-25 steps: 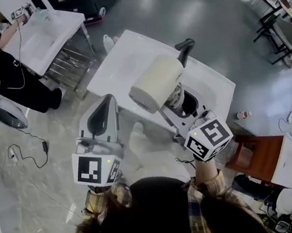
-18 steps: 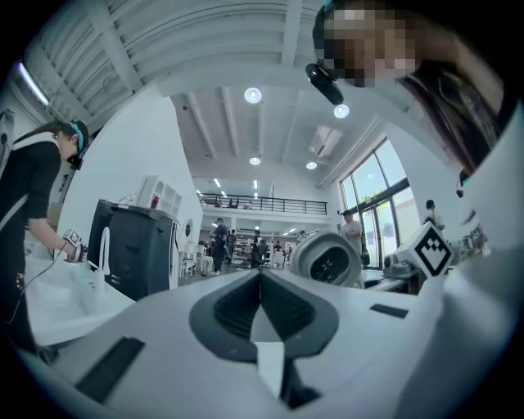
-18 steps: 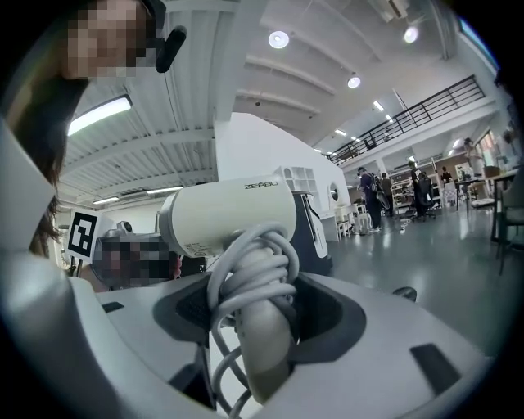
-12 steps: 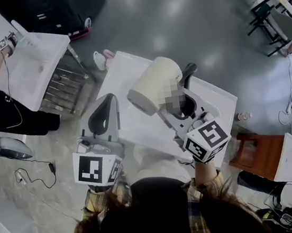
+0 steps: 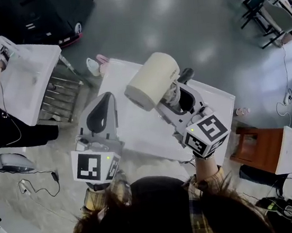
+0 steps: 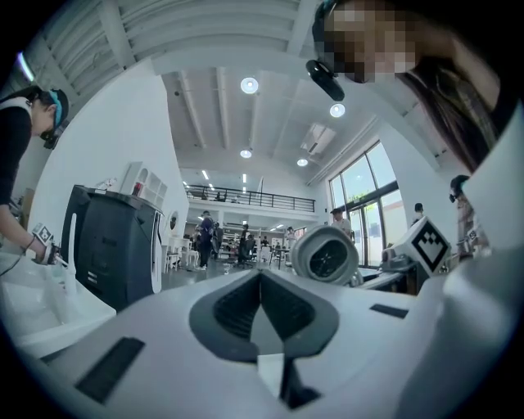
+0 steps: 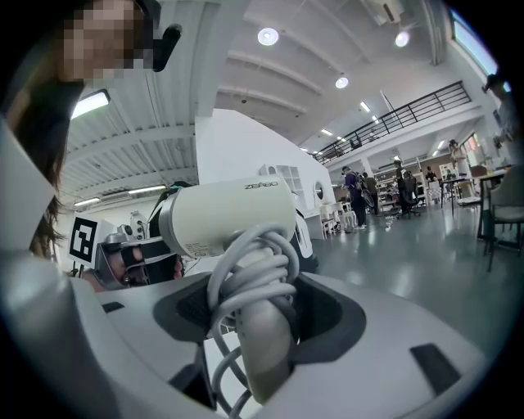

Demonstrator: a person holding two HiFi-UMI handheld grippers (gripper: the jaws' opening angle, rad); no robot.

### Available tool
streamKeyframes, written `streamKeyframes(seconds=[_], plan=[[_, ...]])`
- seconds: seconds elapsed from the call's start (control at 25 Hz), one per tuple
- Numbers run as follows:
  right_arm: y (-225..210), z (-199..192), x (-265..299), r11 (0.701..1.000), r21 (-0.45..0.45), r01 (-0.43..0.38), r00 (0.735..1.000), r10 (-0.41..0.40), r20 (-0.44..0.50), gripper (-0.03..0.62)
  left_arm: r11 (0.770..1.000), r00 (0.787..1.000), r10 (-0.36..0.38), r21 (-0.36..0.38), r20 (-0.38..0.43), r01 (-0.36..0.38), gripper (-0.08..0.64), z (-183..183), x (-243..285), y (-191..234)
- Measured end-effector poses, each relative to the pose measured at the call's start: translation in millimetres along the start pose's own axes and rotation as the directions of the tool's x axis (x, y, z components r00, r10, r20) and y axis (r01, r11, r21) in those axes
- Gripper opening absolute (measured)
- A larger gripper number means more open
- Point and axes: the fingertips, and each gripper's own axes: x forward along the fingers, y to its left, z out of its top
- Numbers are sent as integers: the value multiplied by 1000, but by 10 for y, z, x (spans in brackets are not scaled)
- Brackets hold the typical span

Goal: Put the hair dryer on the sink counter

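Observation:
A cream hair dryer (image 5: 152, 80) with its grey cord wound round the handle is held up over the white sink counter (image 5: 131, 123). My right gripper (image 5: 177, 97) is shut on that handle. In the right gripper view the barrel (image 7: 233, 214) points left and the cord-wrapped handle (image 7: 262, 327) sits between the jaws of the right gripper (image 7: 258, 315). My left gripper (image 5: 103, 105) hovers over the counter's left edge, shut and empty. From the left gripper view its dark pads (image 6: 237, 307) meet, and the dryer's nozzle (image 6: 325, 255) faces it at the right.
A black faucet (image 5: 185, 74) stands at the counter's far side. A second white sink unit (image 5: 23, 76) with a person stands at the left, a black machine (image 5: 42, 15) behind it. A brown wooden box (image 5: 256, 146) and a small bottle (image 5: 240, 111) are on the floor, right.
The head view has shifted, so the counter slid lower and leftward in the picture. The right gripper still holds the dryer above the counter; the left gripper has barely moved.

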Motion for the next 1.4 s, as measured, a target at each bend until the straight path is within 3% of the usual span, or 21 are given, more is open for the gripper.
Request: streamKeyframes(seconds=[0.4,0.8,1.4], plan=[[5,128,110,1000,-16,21,1000,-21,-5,272,999,999,-24,29,24,23,17,106,153,163],[-142,168,468,994,-16,110,993,-110,-31,272,994,994,-112,17,11,112,17,185,505,410],[-377,68,871,981,-36,190,976,-193,-101,272,982,982,-188,-25,-36,187,17,-24,838,677]])
